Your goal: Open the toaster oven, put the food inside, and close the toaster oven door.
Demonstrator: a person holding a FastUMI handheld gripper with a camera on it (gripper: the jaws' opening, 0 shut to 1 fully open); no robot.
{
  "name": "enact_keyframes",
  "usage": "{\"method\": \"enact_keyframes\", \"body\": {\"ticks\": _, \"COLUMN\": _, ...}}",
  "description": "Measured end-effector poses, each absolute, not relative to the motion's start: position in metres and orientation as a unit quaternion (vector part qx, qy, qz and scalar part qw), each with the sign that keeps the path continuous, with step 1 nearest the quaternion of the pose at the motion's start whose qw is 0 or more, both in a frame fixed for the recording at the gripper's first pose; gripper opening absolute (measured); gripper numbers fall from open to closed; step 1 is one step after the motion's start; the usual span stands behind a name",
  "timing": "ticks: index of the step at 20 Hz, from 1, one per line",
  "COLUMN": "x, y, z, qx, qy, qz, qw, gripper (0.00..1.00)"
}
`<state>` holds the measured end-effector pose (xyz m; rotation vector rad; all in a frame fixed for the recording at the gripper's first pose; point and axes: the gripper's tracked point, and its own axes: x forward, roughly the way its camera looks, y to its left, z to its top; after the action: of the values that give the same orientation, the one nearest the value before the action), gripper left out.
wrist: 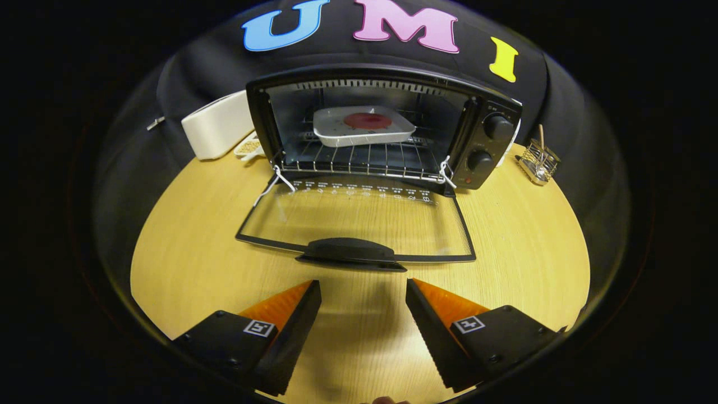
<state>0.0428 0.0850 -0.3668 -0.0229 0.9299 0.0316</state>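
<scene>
My gripper (363, 297) hangs over the near edge of the round wooden table (190, 264), fingers spread wide apart with bare tabletop between them. Nothing held; neither finger touches anything.

Just ahead of the fingertips: the black handle (350, 252) of the toaster oven door (359, 221). The handle sits apart from my fingers, centred on the gap between them. The door is folded fully down, its glass pane lying roughly flat over the table so the wood grain shows through. A row of small white markings runs along the pane's hinge side. White string loops hang at both hinge corners.

Beyond the door: the toaster oven (381, 126), black, standing toward the far edge of the table, its cavity open to me. Inside, on the wire rack (359, 160), rests a white squarish plate (364, 126) carrying a round red piece of food (367, 120) at its middle. So the food is in the oven, door not yet closed. Two black knobs (489, 143) are stacked on the control panel on the oven's right side, with a small red dot below them.

Far left edge of the table: a white rounded box-like thing (216, 132) leaning beside the oven, and a small dish of something tan (249, 147) tucked between it and the oven. Contents too small to identify.

Far right edge: a small wire holder (539, 161) with a thin stick standing in it, well apart from the oven.
</scene>
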Motion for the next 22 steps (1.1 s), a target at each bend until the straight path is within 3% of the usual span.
{"method": "enact_keyframes", "body": {"ticks": 12, "x": 0.061, "y": 0.095, "z": -0.394, "qx": 0.020, "qy": 0.484, "qz": -0.021, "qw": 0.874, "gripper": 0.98}}
{"method": "enact_keyframes", "body": {"ticks": 22, "x": 0.058, "y": 0.094, "z": -0.339, "qx": 0.045, "qy": 0.442, "qz": 0.000, "qw": 0.896, "gripper": 0.98}}
